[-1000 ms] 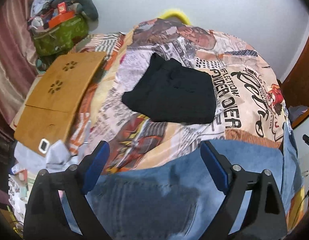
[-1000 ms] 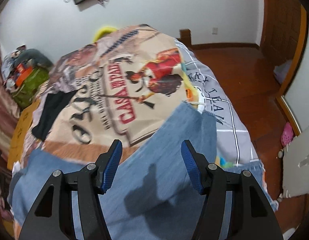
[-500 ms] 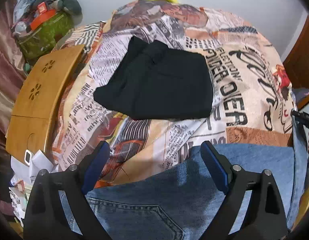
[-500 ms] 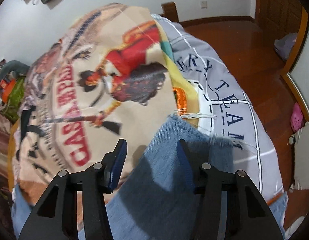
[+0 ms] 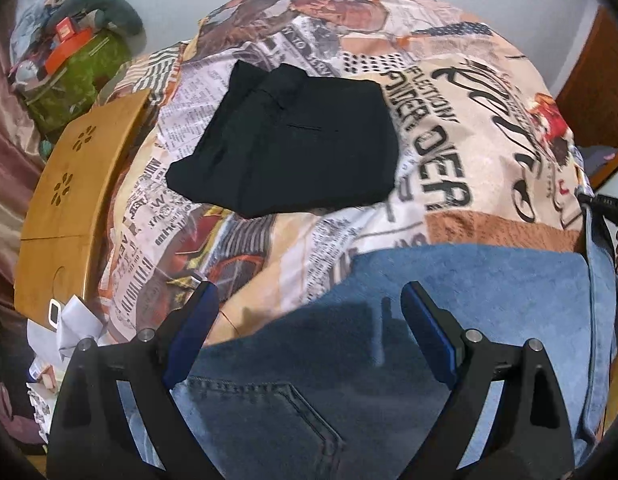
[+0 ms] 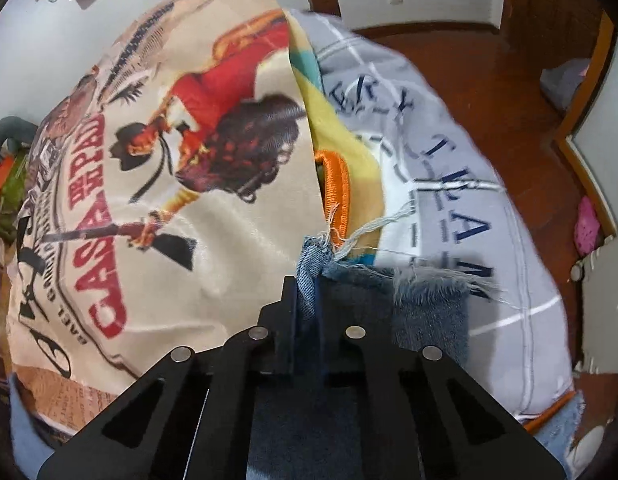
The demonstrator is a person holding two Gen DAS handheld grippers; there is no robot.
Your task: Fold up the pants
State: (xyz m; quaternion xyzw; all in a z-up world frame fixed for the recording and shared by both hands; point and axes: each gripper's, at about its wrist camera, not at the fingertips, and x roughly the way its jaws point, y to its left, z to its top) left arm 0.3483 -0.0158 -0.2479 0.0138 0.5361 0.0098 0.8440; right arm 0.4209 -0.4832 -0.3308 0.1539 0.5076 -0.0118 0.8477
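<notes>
My right tongs (image 6: 307,300) have just closed, pinching the frayed hem of the jeans (image 5: 449,300) lying bottom-frame on the bed (image 5: 449,152); left tongs (image 5: 309,334) hover spread above the waist. Next, I judge, they must grip there.

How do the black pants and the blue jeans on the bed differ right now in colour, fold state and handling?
The black pants are black and folded into a compact stack; the blue jeans are faded blue denim, spread out with a frayed hem.

The black pants lie untouched further up the bed; the blue jeans are pinched at the hem by the right gripper, with the left gripper open over them near a back pocket.

Both rest on the printed bedspread.
</notes>
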